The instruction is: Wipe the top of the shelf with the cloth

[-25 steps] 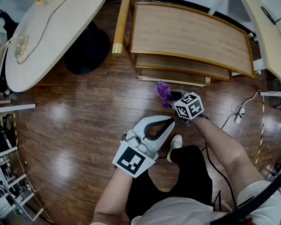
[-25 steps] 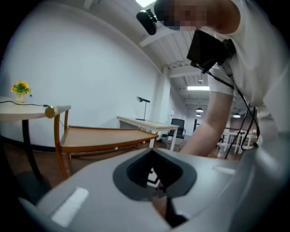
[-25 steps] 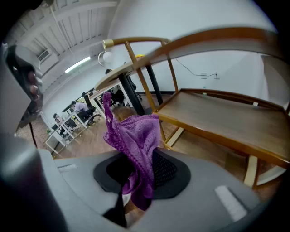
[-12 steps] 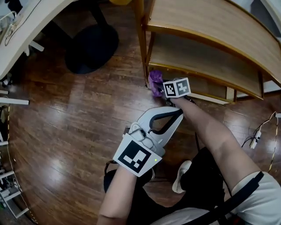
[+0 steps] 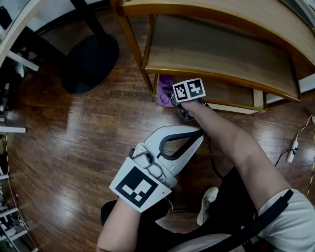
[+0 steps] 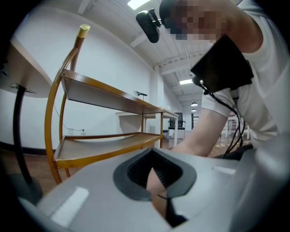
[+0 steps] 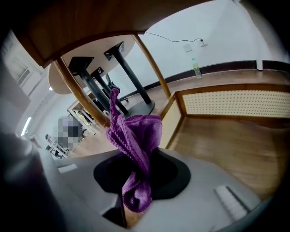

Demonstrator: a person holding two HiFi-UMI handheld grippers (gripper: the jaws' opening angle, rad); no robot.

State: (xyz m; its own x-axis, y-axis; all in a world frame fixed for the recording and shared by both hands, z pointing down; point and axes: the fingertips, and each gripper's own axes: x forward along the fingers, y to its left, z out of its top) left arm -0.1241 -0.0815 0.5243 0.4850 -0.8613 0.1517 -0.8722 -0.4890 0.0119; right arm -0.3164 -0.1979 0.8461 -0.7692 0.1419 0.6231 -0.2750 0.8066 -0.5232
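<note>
- The shelf [image 5: 221, 47] is a wooden unit with curved boards in tiers on slim yellow-brown posts. It stands on a dark, glossy plank floor [image 5: 74, 128].
- The top board [image 5: 197, 7] shows only as a strip along the upper edge of the head view. No tool or cloth is on the part in view.
- The right gripper [image 7: 138, 179] is low down at the front left corner of the shelf, beside the corner post and level with the lowest tier [image 7: 226, 145].
- Its jaws are clamped on the purple cloth [image 7: 133, 136]. A bunched fold sticks out past the jaw tips and a rolled end hangs back toward the gripper body.
- The cloth is therefore held at the bottom tier, well below the top board. In the head view it shows as a purple patch [image 5: 166, 91] just left of the gripper's marker cube [image 5: 189, 91].
- The lowest tier has a pale woven back panel [image 7: 235, 102]. The underside of the tier above shades the upper part of the right gripper view.
- The left gripper [image 5: 199, 134] hangs over the floor in front of the shelf, near the person's right forearm [image 5: 231, 142]. Its jaws are closed tip to tip with nothing between them.
- A black round base [image 5: 91, 61] sits on the floor to the left of the shelf.
- The left gripper view shows white walls and ceiling lights behind the shelf.
</note>
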